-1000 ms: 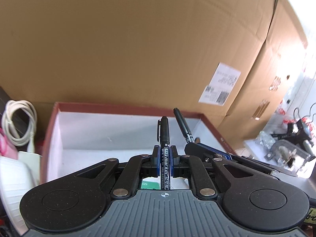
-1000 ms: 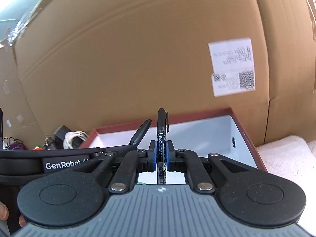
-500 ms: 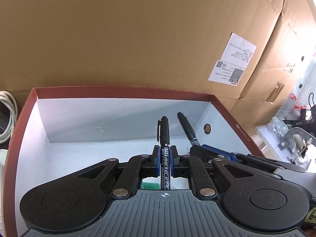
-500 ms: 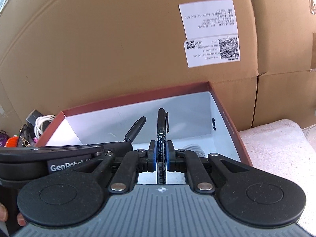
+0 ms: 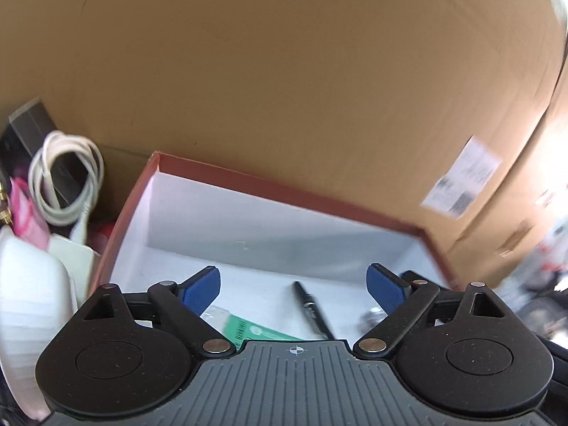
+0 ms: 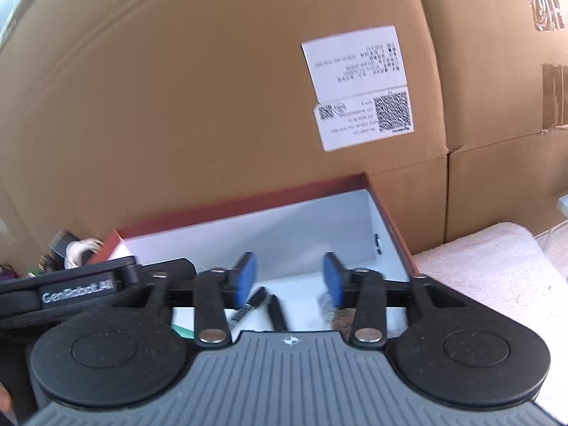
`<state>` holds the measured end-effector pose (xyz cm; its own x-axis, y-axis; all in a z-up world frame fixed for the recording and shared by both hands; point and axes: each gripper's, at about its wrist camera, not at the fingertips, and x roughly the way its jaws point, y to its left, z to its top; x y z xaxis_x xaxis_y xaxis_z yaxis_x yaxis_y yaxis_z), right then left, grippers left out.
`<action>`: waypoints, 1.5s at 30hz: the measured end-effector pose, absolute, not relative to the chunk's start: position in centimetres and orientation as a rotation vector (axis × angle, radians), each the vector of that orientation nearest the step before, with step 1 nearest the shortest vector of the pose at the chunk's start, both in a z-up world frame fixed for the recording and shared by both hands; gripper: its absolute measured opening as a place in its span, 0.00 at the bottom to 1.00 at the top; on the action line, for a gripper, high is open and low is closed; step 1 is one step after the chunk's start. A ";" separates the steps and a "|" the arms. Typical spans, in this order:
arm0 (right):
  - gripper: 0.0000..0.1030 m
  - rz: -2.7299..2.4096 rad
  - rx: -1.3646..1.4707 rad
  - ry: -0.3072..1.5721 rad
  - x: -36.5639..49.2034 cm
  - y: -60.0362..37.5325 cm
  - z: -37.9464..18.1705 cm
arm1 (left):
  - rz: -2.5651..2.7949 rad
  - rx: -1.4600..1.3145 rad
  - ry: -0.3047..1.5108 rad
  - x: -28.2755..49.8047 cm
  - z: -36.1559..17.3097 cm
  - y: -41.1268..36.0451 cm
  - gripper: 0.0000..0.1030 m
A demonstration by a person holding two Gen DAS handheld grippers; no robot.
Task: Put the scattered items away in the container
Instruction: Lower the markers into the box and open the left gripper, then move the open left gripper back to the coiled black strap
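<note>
The container is a red-rimmed box (image 5: pixel 284 191) with a white inside, seen in both wrist views (image 6: pixel 248 202). My left gripper (image 5: pixel 294 289) hangs over it, jaws opening wide, nothing between the blue pads (image 5: pixel 202 289). Below it a black marker (image 5: pixel 314 314) lies on the box floor beside a green packet (image 5: pixel 255 330). My right gripper (image 6: pixel 289 280) is also over the box, jaws opening and empty. Two black markers (image 6: pixel 248 307) (image 6: pixel 277 312) lie on the floor beneath it. The left gripper's body (image 6: pixel 78 287) shows at the left of the right wrist view.
Large cardboard boxes (image 5: pixel 284 88) stand close behind the container, one with a white shipping label (image 6: pixel 358 85). A coiled white cable (image 5: pixel 64 177) and a white tub (image 5: pixel 28 294) sit to the left. A pale towel (image 6: pixel 497 266) lies on the right.
Both grippers were shut on black markers; both have now opened and let them go, and the markers lie on the box floor. The left gripper shifted and rolled a little.
</note>
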<state>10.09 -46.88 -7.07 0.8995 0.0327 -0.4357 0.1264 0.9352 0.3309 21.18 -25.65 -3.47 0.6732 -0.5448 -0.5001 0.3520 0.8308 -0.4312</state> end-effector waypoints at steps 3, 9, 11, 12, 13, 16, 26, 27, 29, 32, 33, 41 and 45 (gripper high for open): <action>0.68 -0.021 0.412 0.434 9.3 -46.9 -6.8 | -0.586 -0.360 0.672 21.0 -3.3 -24.6 0.95; 1.00 -0.161 0.339 0.415 8.1 -45.6 -6.1 | -0.631 -0.390 0.687 20.1 -3.3 -23.9 1.00; 1.00 -0.147 0.349 0.417 7.5 -45.8 -6.1 | -0.631 -0.380 0.681 19.6 -3.2 -23.9 1.00; 1.00 -0.144 0.357 0.419 7.3 -45.9 -6.1 | -0.632 -0.378 0.676 19.4 -3.2 -23.9 1.00; 1.00 -0.140 0.362 0.421 7.1 -45.9 -6.2 | -0.631 -0.378 0.673 19.1 -3.2 -23.9 1.00; 1.00 -0.138 0.365 0.426 6.3 -45.8 -6.0 | -0.629 -0.385 0.672 18.5 -2.9 -23.6 1.00; 1.00 -0.127 0.321 0.371 4.1 -44.6 -3.6 | -0.573 -0.311 0.563 13.3 0.1 -21.5 1.00; 1.00 -0.122 0.314 0.365 3.6 -44.2 -3.3 | -0.558 -0.295 0.557 12.4 0.2 -20.9 1.00; 1.00 -0.112 0.292 0.356 2.6 -43.0 -3.0 | -0.522 -0.269 0.542 10.6 0.1 -19.5 1.00; 1.00 -0.085 0.244 0.343 1.1 -40.8 -3.2 | -0.462 -0.230 0.540 8.4 -0.7 -17.4 1.00; 1.00 -0.077 0.229 0.344 0.7 -40.0 -3.4 | -0.448 -0.215 0.547 7.7 -1.0 -16.6 1.00; 1.00 -0.022 0.173 0.396 -1.7 -34.0 -6.3 | -0.342 -0.140 0.589 3.7 -4.0 -11.0 1.00; 1.00 0.018 0.142 0.437 -2.5 -30.8 -8.1 | -0.272 -0.142 0.615 2.0 -5.8 -7.4 1.00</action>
